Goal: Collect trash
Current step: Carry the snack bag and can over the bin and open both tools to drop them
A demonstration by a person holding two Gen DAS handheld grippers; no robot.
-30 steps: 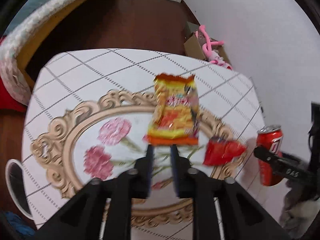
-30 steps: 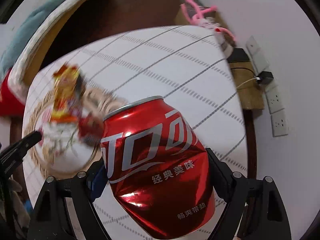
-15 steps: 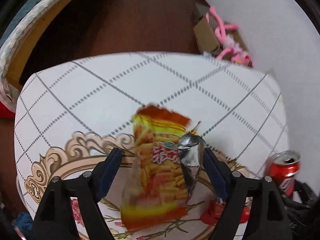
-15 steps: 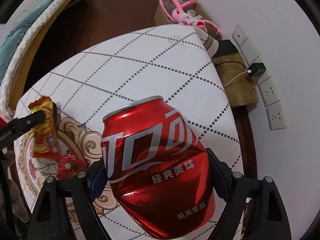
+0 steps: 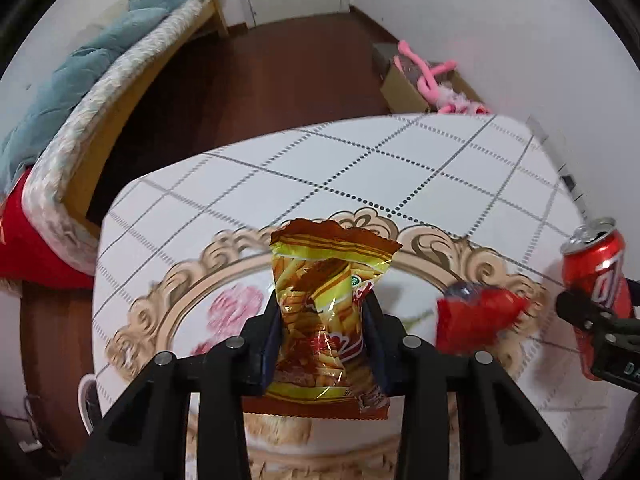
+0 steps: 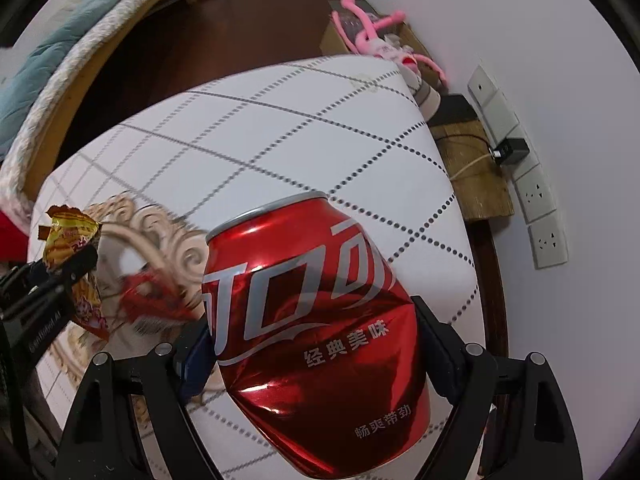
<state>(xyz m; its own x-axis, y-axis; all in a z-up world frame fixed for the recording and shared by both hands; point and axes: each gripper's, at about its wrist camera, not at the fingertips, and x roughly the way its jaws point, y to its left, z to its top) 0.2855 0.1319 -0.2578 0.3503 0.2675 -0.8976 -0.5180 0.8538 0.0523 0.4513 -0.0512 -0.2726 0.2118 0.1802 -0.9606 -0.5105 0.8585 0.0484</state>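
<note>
Your left gripper (image 5: pixel 323 330) is clamped on the snack bag (image 5: pixel 326 320), which stands pinched at its waist between the two fingers, torn top up, at the lower centre of the left view; whether its bottom edge touches the table (image 5: pixel 360 168) you cannot tell. Your right gripper (image 6: pixel 316 344) is closed on the can (image 6: pixel 316 332), and the can's dented sides sit tight against both pads, filling the lower centre of the right view. In the left view the same can (image 5: pixel 596 268) shows at the right edge of the frame, upright and opened at the top, just past the table's right border. A red wrapper (image 5: pixel 476 320) lies on the table between the two grippers, blurred, at centre right of the left view and at lower left of the right view (image 6: pixel 154 300). Beyond the bag the tabletop runs bare to its far edge across the middle of the frame. The table's right edge lies close to the white wall (image 6: pixel 540 32), with a wooden stand (image 6: pixel 472 168) and wall sockets (image 6: pixel 536 196) in the gap at the right of the right view. Past the far edge there is open dark floor (image 5: pixel 260 72), a bed (image 5: pixel 100 72) along the upper left, and a box (image 5: pixel 400 80) with a pink toy (image 6: pixel 380 44) at upper right.
</note>
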